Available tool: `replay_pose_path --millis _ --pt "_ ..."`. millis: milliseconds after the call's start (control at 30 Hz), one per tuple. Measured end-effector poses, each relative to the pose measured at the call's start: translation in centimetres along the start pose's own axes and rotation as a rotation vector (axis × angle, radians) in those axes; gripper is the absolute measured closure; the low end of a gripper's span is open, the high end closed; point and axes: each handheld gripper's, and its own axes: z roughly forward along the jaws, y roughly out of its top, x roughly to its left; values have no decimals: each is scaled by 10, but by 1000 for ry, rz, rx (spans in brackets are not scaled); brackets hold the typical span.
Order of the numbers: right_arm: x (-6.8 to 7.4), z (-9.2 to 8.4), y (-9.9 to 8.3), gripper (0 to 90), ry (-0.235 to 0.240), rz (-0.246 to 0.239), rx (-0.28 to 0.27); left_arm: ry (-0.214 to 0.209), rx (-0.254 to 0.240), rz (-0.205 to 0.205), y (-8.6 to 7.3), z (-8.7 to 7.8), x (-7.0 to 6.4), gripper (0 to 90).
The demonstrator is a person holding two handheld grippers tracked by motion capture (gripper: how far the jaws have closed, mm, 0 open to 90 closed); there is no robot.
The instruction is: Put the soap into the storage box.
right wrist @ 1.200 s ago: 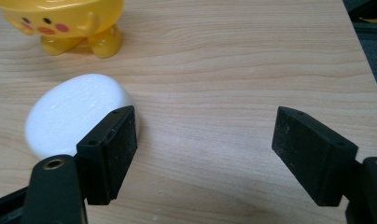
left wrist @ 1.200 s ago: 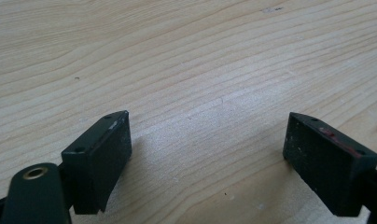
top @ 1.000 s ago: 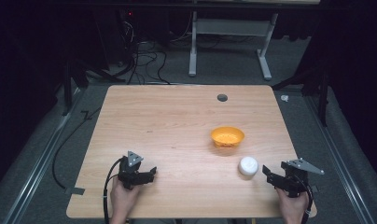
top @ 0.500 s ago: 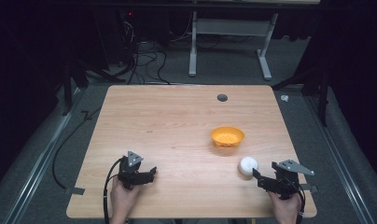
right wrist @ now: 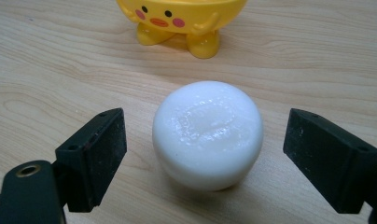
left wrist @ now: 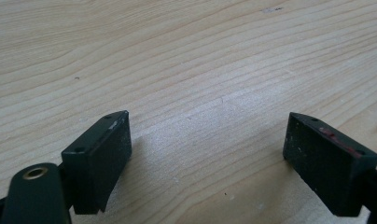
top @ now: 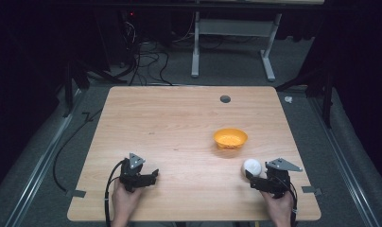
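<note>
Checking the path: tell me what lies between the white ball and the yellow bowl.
Nothing: bare table separates ball and bowl, seen in the right gripper view.

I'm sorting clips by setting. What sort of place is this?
Most likely a lab or workshop set up for recording, not a home: a bare wooden table on grey carpet, a tangle of cables behind it, the metal legs of another desk, and dark surroundings.

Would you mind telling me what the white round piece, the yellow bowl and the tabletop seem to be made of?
White round piece: probably wax, soap or soft plastic; matte, faintly pitted, slightly translucent top.
Yellow bowl: likely glazed ceramic or hard plastic; glossy highlights, painted chick face and moulded feet.
Tabletop: light wood or wood-look laminate; visible grain lines, smooth satin surface.
</note>
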Motion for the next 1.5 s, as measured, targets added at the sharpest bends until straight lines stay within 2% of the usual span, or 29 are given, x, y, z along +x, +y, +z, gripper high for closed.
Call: replay_pose_path --millis 467,1100,1267,1500 --pt "6 21 3 129 -19 -33 64 0 0 0 0 0 0 158" --pt "4 37 -2 180 -42 -28 140 -1 0 0 0 0 0 157" --pt "4 37 -2 237 -52 -42 132 -1 0 1 0 0 0 157" --pt "4 36 -3 240 -49 -37 125 0 0 1 0 0 0 157"
